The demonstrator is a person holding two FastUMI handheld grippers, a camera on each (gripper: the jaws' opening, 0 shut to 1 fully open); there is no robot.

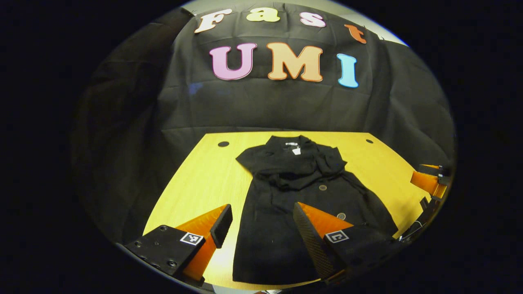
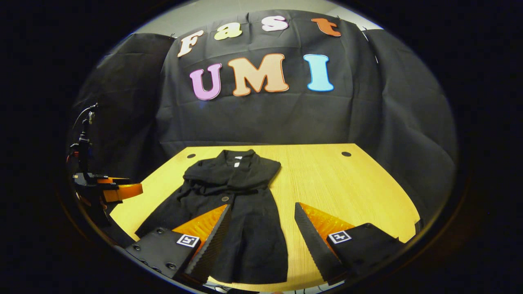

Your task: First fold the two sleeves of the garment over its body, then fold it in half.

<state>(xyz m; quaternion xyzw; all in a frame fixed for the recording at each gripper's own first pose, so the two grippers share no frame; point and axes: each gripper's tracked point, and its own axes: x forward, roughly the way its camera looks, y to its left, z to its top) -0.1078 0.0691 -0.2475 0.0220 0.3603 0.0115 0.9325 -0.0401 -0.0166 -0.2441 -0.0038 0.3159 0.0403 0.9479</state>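
Yellow wooden table (image 1: 196,179); two dark round holes (image 1: 223,143) near far corners.

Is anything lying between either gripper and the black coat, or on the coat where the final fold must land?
Nothing visible does. The coat lies flat on the table, sleeves already folded across its chest. The left gripper and right gripper are open above its hem, with only bare wood and fabric ahead.

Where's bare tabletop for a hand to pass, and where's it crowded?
Bare table runs from the coat to the right edge. A narrower strip lies between the coat and the left edge. Crowded: the table's middle, under the coat, sleeves bunched near the collar. Both grippers are open above the near hem.
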